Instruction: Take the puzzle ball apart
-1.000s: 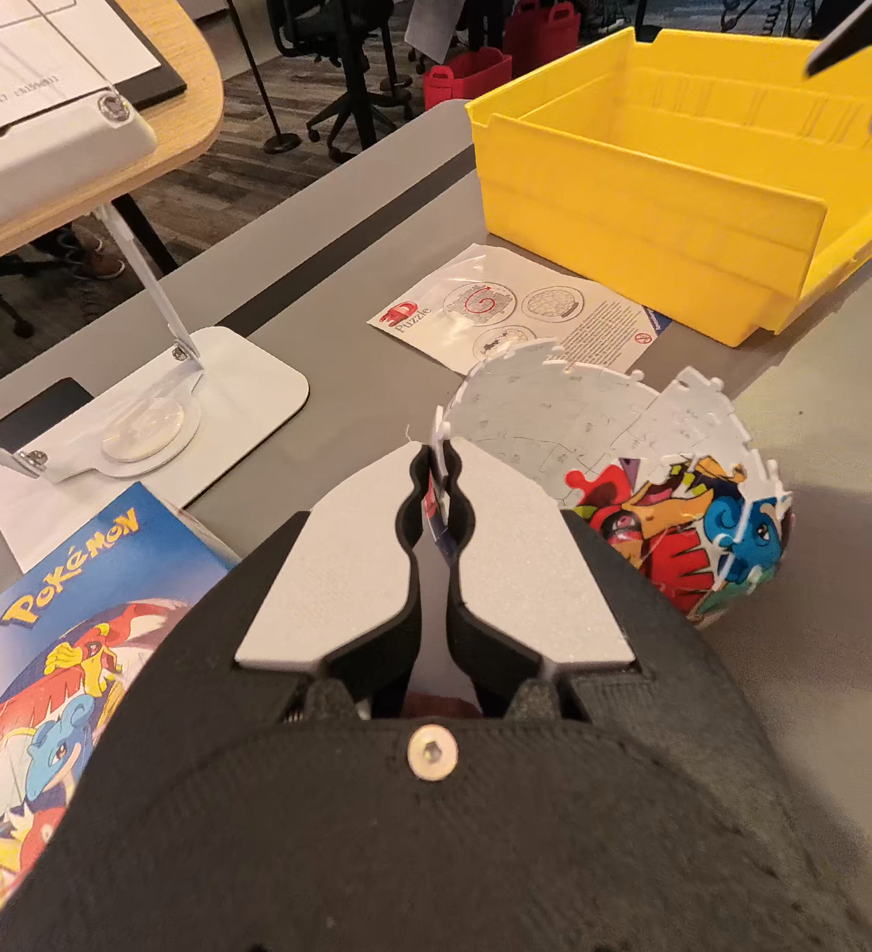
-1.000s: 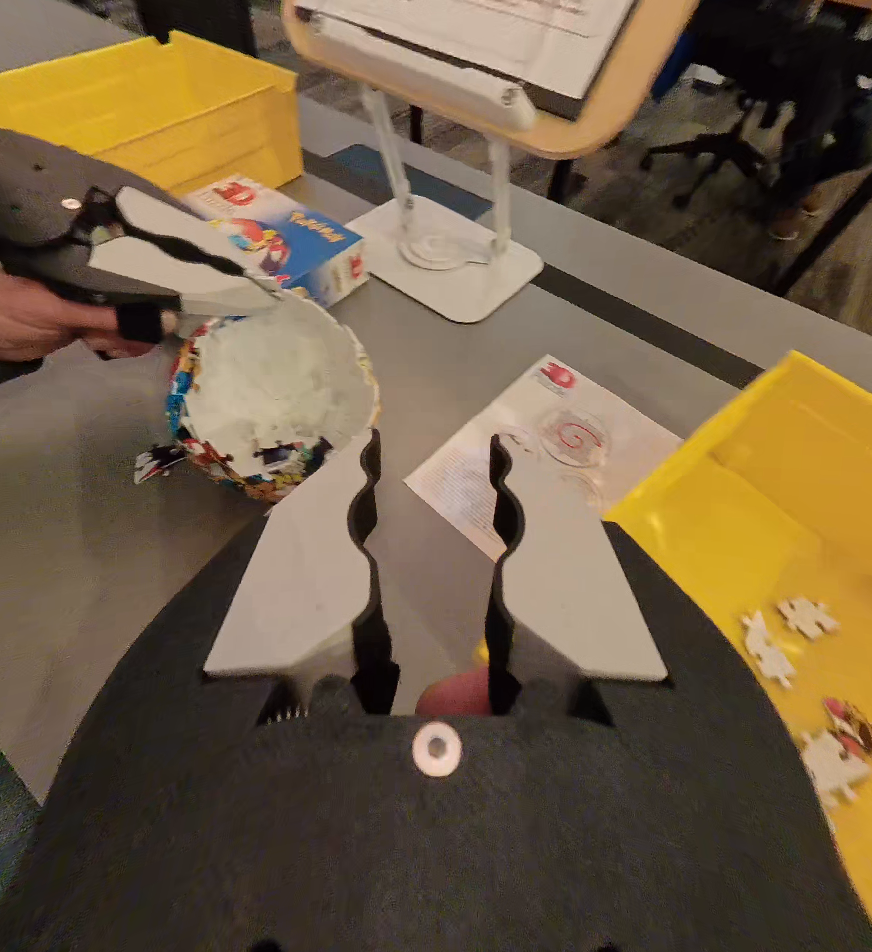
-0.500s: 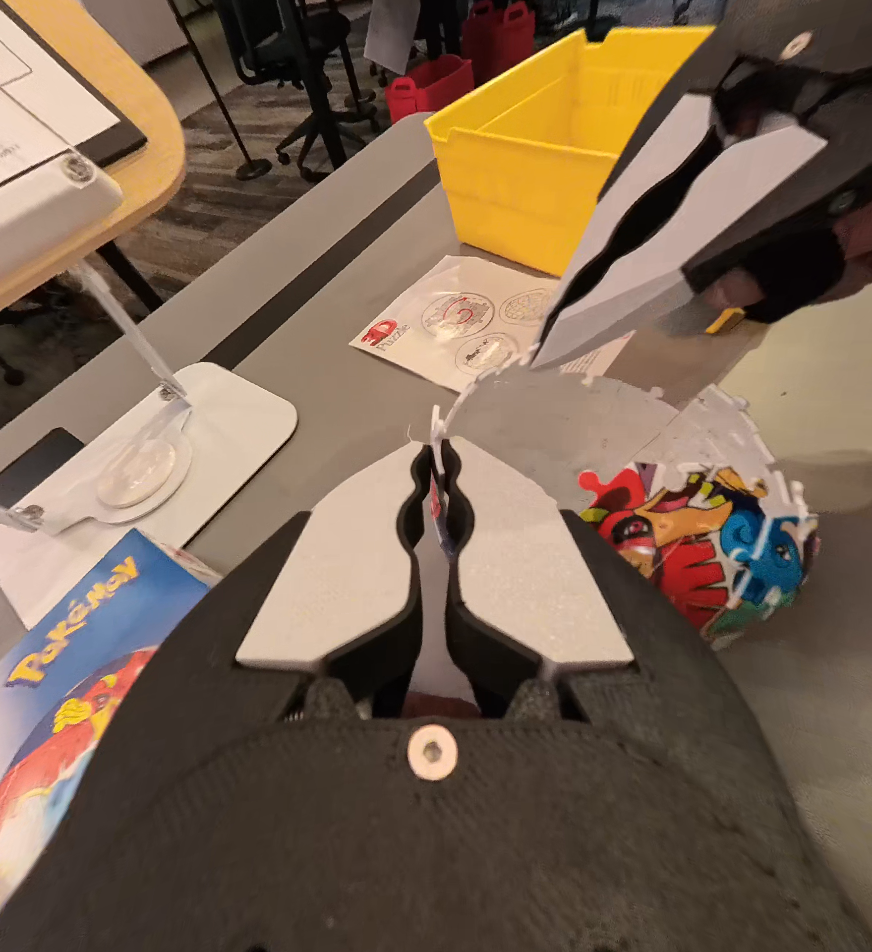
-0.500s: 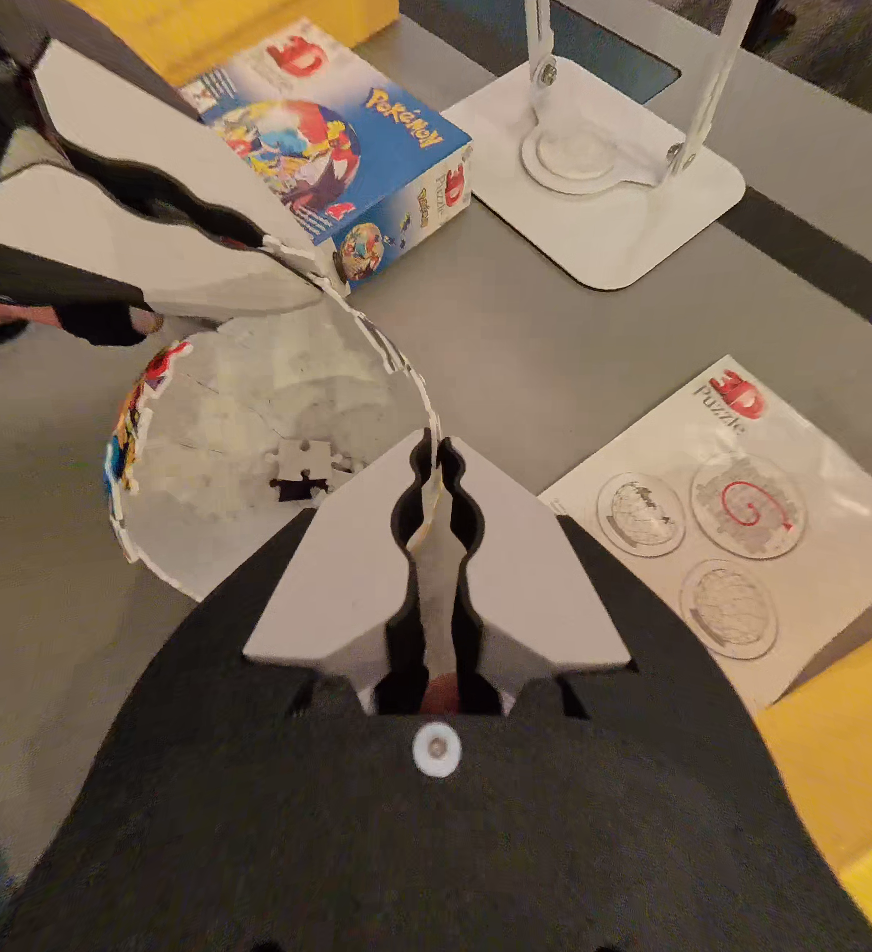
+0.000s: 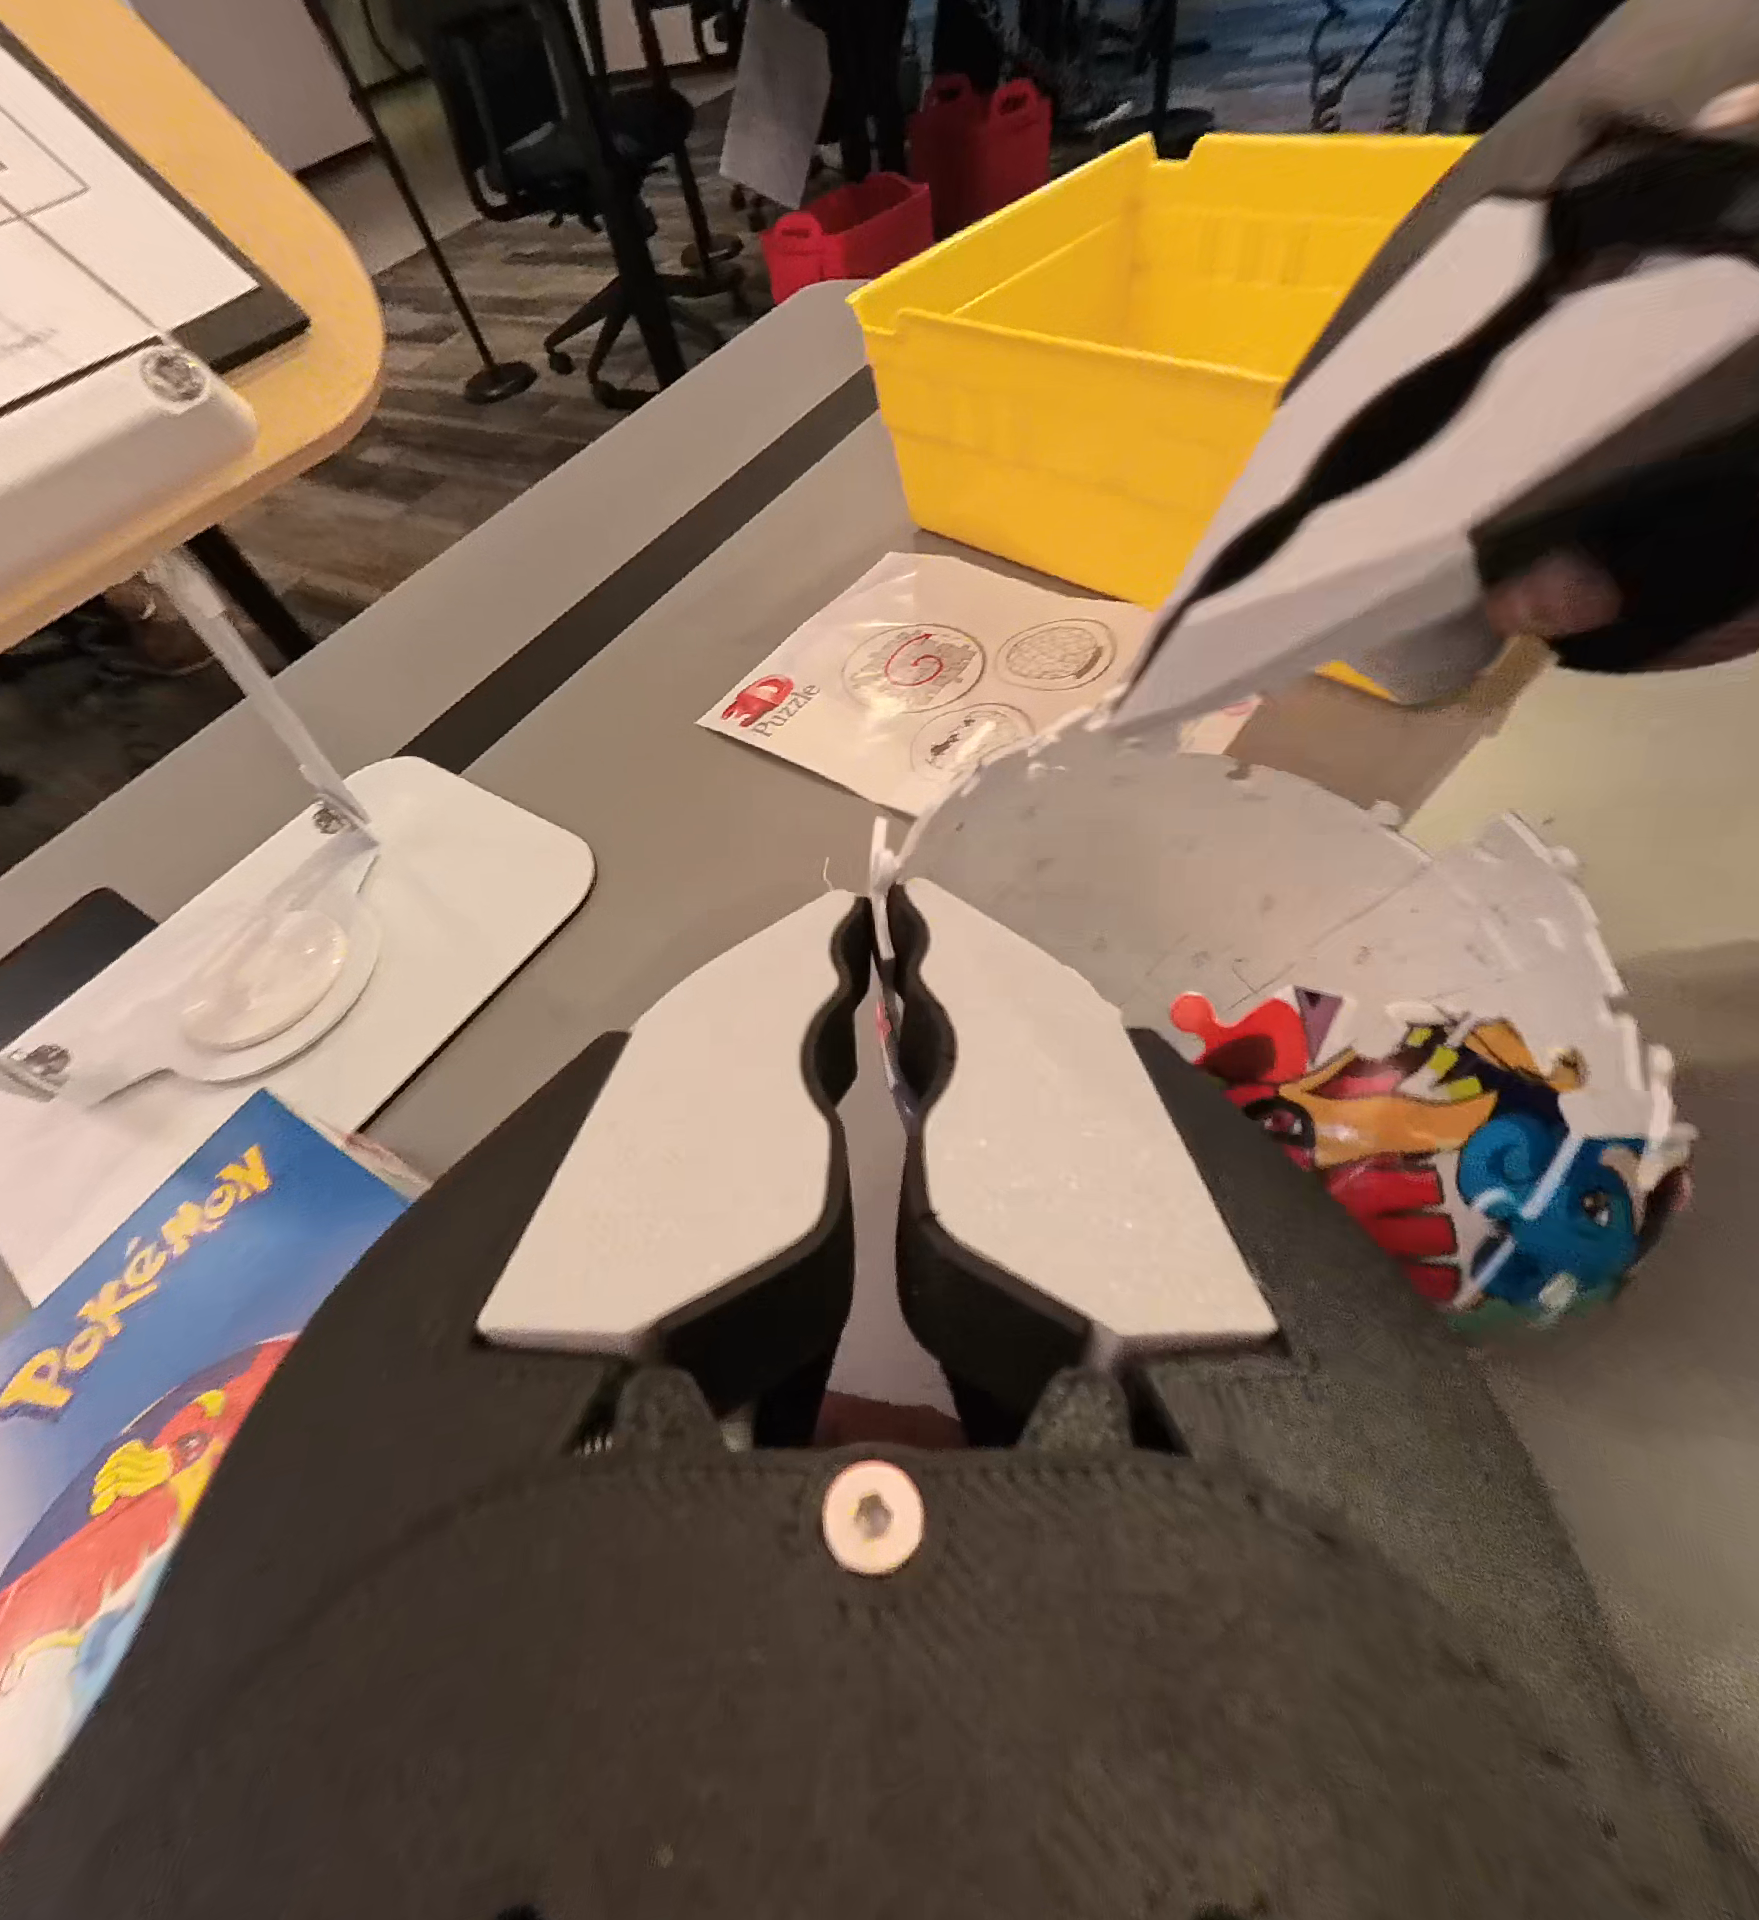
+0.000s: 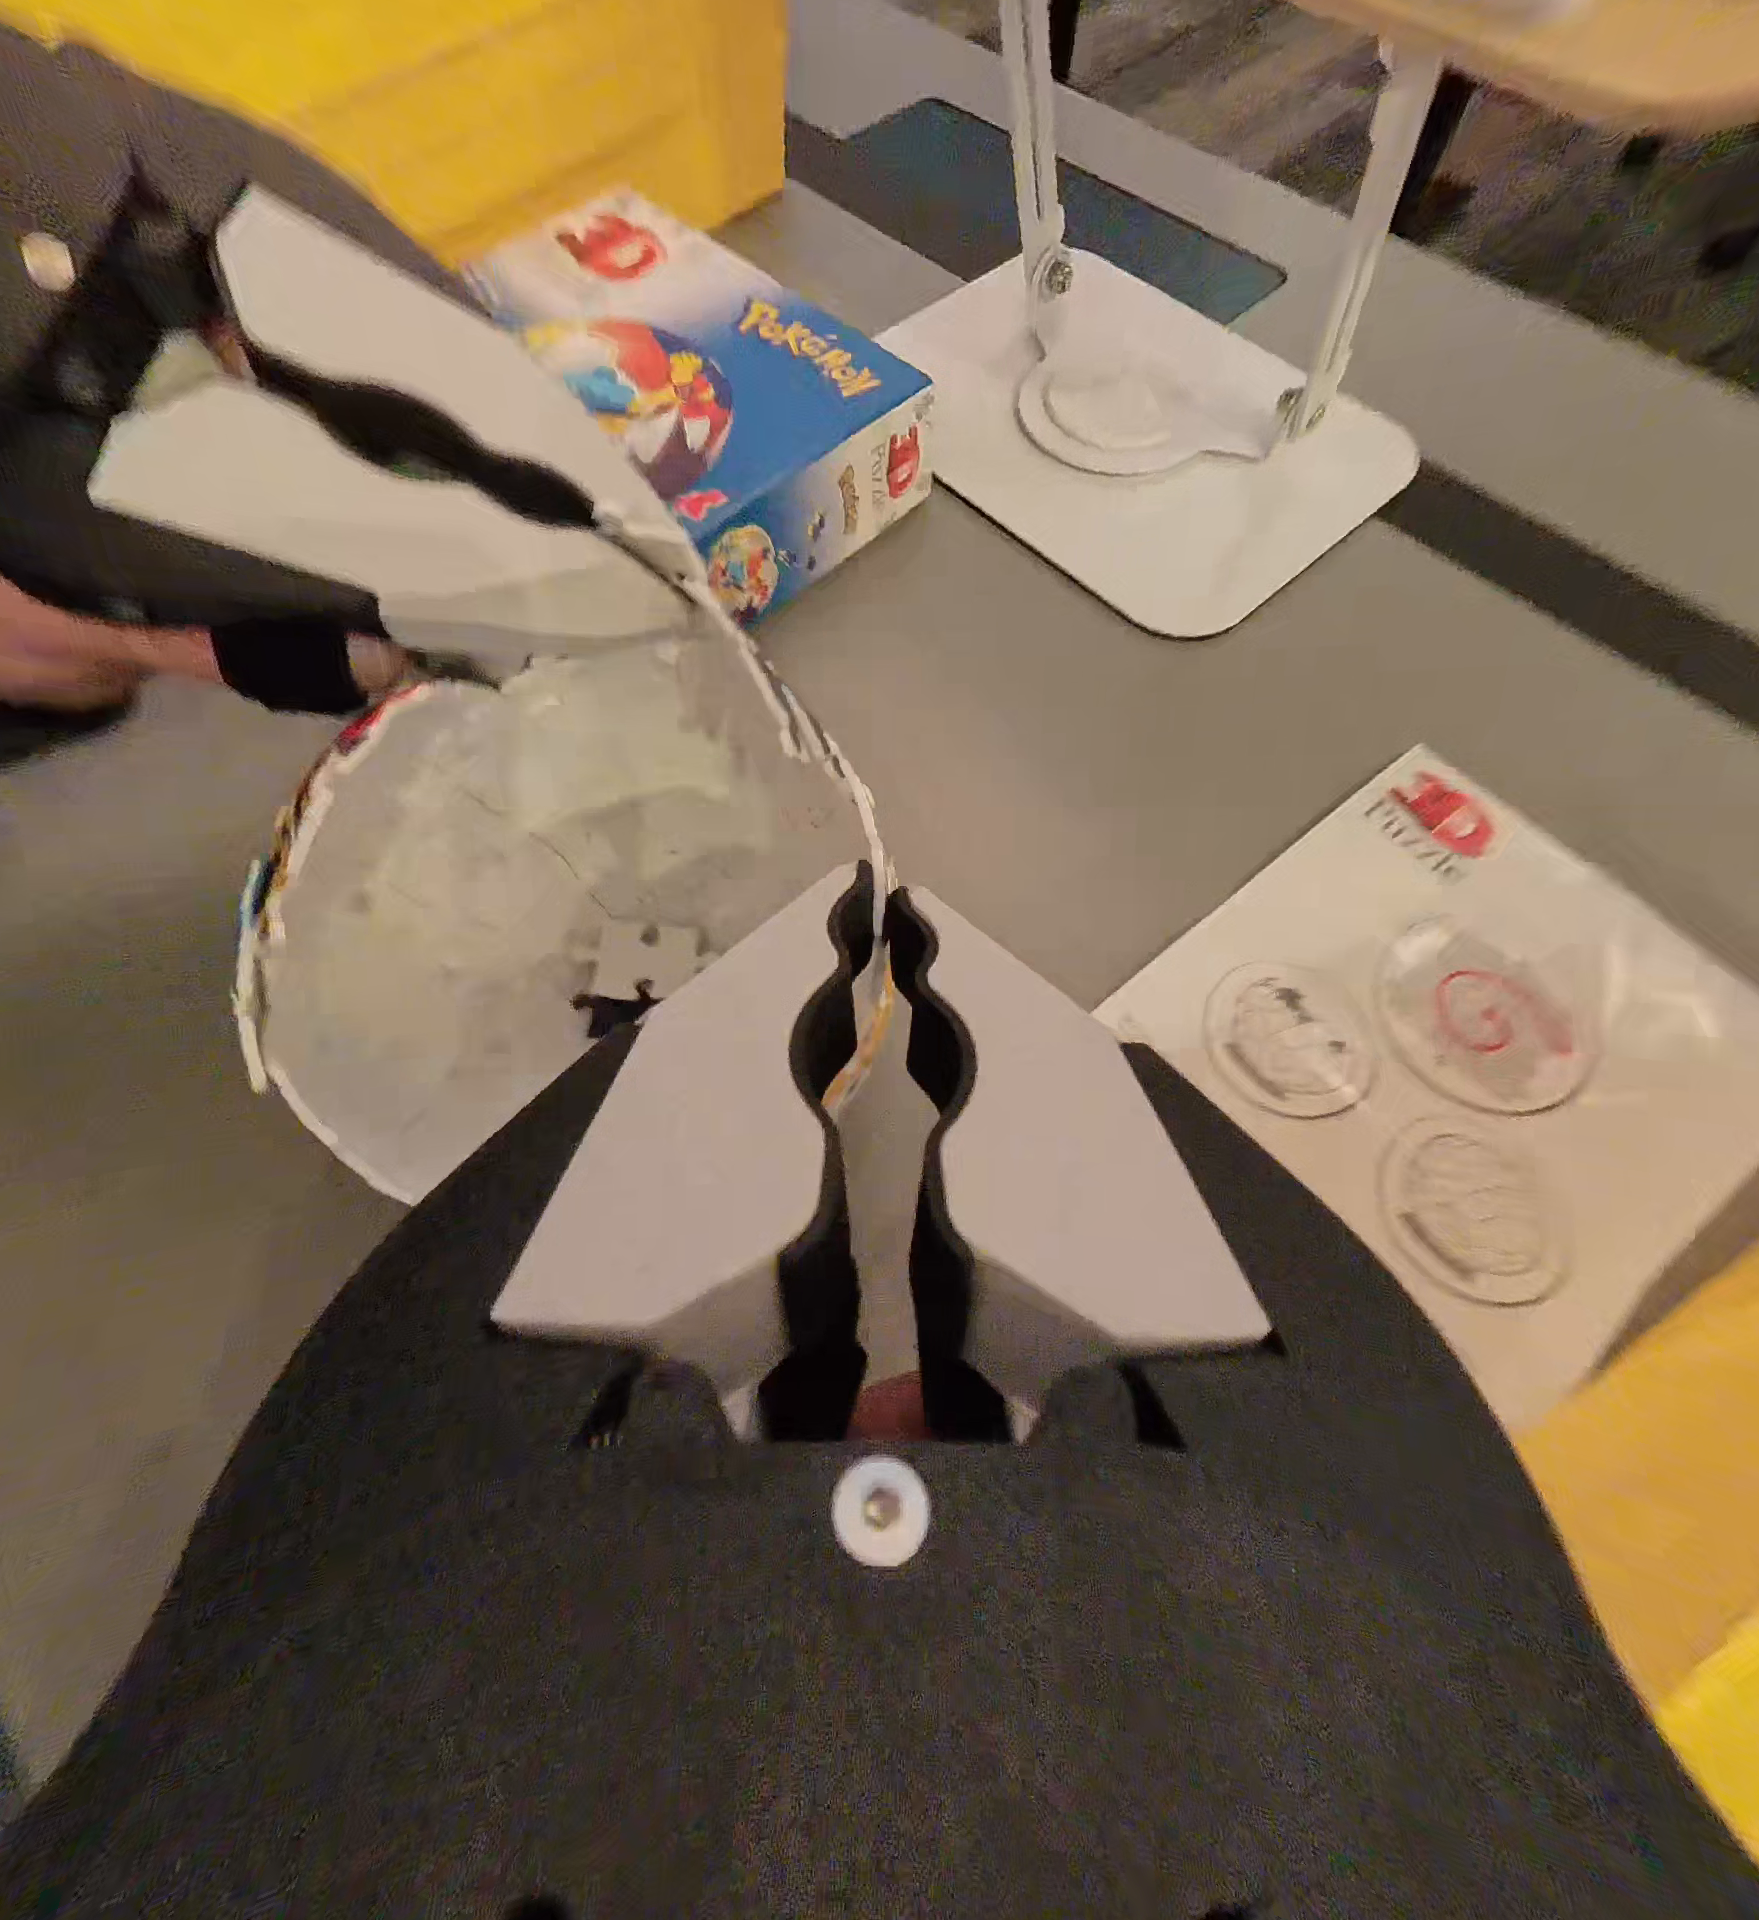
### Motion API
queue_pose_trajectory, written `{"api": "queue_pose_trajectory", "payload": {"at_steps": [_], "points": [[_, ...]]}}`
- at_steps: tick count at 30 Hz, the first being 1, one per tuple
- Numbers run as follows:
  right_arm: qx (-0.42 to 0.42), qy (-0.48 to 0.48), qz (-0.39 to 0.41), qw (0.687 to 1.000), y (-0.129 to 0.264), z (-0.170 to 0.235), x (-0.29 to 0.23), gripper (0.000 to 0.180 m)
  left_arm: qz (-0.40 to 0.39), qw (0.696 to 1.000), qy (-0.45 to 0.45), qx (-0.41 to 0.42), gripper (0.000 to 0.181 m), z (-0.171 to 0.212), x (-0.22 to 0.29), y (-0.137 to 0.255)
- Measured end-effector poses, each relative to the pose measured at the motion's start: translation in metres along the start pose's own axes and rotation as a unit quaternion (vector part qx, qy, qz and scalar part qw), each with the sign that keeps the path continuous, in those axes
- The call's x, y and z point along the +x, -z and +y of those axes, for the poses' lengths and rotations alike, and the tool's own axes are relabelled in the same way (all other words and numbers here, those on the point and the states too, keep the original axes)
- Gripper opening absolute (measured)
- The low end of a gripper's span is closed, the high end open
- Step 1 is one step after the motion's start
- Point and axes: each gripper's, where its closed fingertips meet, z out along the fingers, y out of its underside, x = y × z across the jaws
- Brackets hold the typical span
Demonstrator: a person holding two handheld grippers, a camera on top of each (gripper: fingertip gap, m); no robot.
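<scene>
Both grippers, left (image 5: pixel 880 940) and right (image 6: pixel 875 914), pinch opposite rim points of your puzzle ball (image 6: pixel 501 894), an open half-shell mid-table (image 6: pixel 1062 727). It looks light, thin and brittle-jointed; grip rim pieces, peel gently.

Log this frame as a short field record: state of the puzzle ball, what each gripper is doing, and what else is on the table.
puzzle ball: open half shell, white inside showing, printed outside
loose piece: lying inside the shell
left gripper: shut on the shell's rim
right gripper: shut on the rim at another spot
yellow bin: behind the ball
instruction sheet: flat, between ball and bin
puzzle box: beside the ball
white stand base: on the grey table
</scene>
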Motion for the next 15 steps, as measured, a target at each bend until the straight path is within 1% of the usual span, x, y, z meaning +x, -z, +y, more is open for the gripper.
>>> {"api": "queue_pose_trajectory", "payload": {"at_steps": [1,3,5,6,8,11,15], "points": [[0.001,-0.023,-0.008,1.0,-0.001,0.003,0.002,0.0,0.006,1.0,0.002,0.002,0.003,0.0,0.003,-0.001],[0.005,-0.058,-0.019,0.998,-0.004,0.007,-0.003,0.0,-0.009,1.0,-0.012,-0.006,0.003,0.004,0.0,-0.004],[0.04,-0.138,-0.075,0.987,-0.002,0.004,-0.011,0.0,-0.003,1.0,0.011,0.011,0.002,0.002,-0.008,0.0],[0.055,-0.158,-0.086,0.982,0.001,0.002,-0.011,0.0,-0.001,1.0,0.017,0.015,0.002,0.001,-0.012,0.001],[0.055,-0.146,-0.076,0.985,0.001,0.005,-0.012,0.0,0.019,0.999,0.027,0.022,0.002,-0.001,-0.008,0.001],[0.067,-0.137,-0.07,0.986,0.008,0.001,-0.012,0.0,0.012,1.0,-0.001,0.011,0.003,0.0,-0.008,0.0],[0.093,-0.139,-0.057,0.984,0.023,-0.01,-0.006,0.0,0.02,0.999,0.022,0.015,0.002,0.0,-0.008,-0.003]]}}
